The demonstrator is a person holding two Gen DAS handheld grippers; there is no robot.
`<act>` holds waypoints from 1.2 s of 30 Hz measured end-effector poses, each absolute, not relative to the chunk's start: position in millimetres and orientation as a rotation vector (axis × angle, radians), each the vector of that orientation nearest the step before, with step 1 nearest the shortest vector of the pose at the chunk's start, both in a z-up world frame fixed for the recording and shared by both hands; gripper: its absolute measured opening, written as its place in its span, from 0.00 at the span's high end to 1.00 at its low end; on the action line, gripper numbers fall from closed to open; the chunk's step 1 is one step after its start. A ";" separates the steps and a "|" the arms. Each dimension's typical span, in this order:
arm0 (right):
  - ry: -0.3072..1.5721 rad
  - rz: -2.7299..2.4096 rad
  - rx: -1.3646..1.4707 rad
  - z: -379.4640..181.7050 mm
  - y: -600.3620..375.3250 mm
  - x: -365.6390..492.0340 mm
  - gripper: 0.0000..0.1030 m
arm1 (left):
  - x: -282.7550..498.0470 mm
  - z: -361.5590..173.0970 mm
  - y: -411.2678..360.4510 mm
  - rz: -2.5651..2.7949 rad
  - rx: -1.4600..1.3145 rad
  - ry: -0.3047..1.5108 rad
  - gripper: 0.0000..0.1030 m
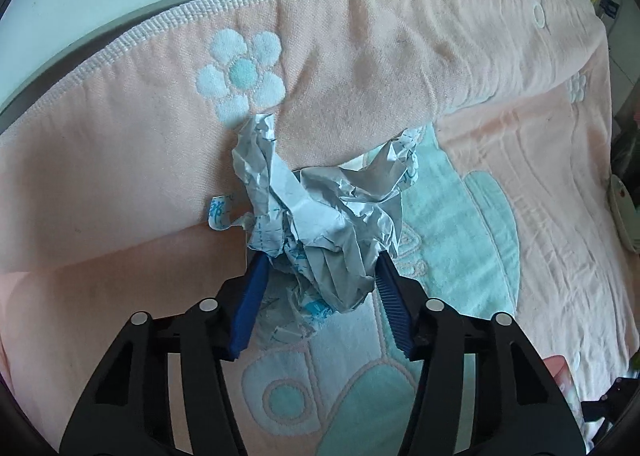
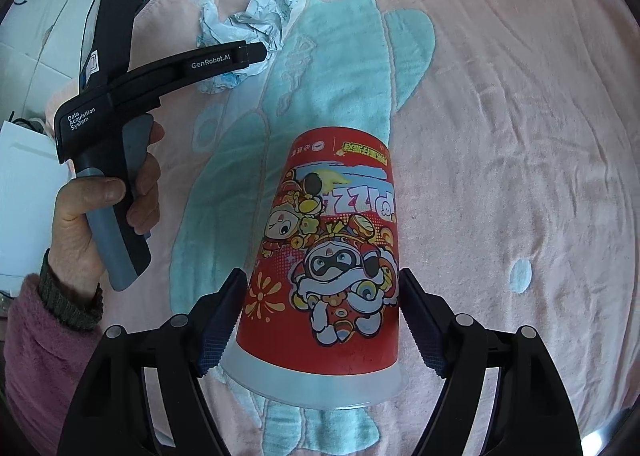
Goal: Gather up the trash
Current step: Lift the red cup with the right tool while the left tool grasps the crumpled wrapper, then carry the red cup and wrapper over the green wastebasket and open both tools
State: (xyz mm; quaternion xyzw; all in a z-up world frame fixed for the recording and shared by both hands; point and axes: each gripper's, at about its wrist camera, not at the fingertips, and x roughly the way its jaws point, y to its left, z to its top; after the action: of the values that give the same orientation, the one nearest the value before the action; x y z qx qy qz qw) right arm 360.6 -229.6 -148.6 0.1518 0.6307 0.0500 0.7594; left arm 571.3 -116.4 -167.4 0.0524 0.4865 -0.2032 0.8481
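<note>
Pink towel blanket [image 1: 400,56] (flower motifs), possibly remote [image 1: 622,212].

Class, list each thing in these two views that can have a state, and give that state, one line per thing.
Paper: crumpled, between the left gripper's fingers, both touching it.
Cup: lying tilted between the right gripper's fingers, both against its sides.
Blanket: spread out, one edge folded over.

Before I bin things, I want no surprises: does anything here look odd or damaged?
Only the trash itself. The paper is crumpled and torn, lying on the blanket between the left gripper's fingers. The red cup in the right gripper is held mouth toward the camera.
</note>
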 end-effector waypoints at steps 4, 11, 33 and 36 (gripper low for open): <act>1.376 0.101 0.313 -146.3 -229.6 363.4 0.24 | 559.3 -159.6 -107.0 -0.467 0.101 1.007 0.70; 1.393 0.089 0.294 -148.5 -226.9 379.9 0.24 | 534.1 -141.0 -79.0 -0.498 0.085 0.986 0.88; 1.310 0.201 0.112 -108.9 -185.8 315.2 0.34 | 395.5 -81.9 36.6 -0.451 -0.051 0.925 0.93; 1.284 0.247 0.074 -96.7 -175.3 290.5 0.34 | 360.4 -66.5 49.2 -0.443 -0.081 0.897 0.93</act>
State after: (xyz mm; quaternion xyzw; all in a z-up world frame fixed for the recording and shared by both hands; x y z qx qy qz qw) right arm 290.5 -175.3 -96.7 0.0344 0.5972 0.1147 0.7931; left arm 360.4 49.2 -66.5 -0.0387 0.4298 -0.2125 0.8767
